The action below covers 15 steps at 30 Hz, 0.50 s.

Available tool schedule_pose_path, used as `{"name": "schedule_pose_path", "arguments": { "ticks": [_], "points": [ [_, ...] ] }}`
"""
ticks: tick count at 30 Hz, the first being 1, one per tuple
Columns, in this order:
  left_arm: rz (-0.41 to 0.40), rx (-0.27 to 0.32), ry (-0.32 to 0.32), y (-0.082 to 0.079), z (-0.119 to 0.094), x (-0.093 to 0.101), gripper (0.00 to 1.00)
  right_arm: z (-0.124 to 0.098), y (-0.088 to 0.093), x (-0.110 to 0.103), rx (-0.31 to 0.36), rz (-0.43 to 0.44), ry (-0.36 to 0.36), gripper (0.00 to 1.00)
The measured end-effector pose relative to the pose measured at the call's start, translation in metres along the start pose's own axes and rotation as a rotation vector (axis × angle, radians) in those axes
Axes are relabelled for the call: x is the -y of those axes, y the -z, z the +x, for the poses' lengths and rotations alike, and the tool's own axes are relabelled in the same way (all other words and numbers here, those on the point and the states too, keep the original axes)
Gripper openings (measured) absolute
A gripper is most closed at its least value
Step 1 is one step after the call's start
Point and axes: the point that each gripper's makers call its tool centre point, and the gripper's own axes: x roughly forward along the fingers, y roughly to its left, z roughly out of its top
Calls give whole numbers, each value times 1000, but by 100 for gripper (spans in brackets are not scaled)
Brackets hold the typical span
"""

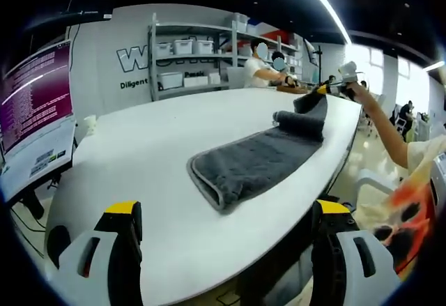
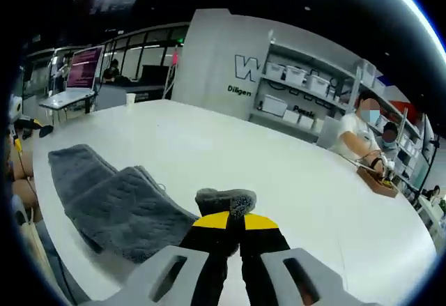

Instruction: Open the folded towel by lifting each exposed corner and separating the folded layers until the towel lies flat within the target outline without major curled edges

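A grey towel (image 1: 251, 163) lies in a long strip on the white table (image 1: 139, 153), partly folded, with a bound edge nearest me. Its far end (image 1: 303, 118) is rolled and lifted where my right gripper (image 1: 324, 91) holds it, a person's arm behind. My left gripper (image 1: 226, 212) hovers at the table's near edge, short of the towel, jaws wide apart and empty. In the right gripper view my right gripper (image 2: 228, 221) is shut on a towel corner (image 2: 224, 200). The rest of the towel (image 2: 111, 201) spreads away to the left in two overlapping layers.
A laptop screen (image 1: 35, 104) stands off the table's left side. Shelves with white bins (image 1: 198, 48) line the back wall. Two people sit at the far end by a wooden box (image 2: 376, 179). A cup (image 2: 130, 98) stands at the table's far edge.
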Motion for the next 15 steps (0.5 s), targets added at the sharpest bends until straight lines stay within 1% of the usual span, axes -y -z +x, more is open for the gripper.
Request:
{"name": "schedule_pose_path", "arguments": {
  "ticks": [2,5,8,11,15],
  "points": [
    [0,-5,1,1,1,1,100,0,8,10,-9,15,15,0],
    [1,-7,2,1,1,2,100,0,12,15,-15,21,23,0],
    [7,-7,4,1,0,4,100,-7,38,34,-52,46,66,0],
    [5,-10,2,2,0,3,100,-10,52,48,-74,66,82,0],
    [5,-18,8,3,2,5,100,-11,71,57,-99,91,105,0]
  ]
}}
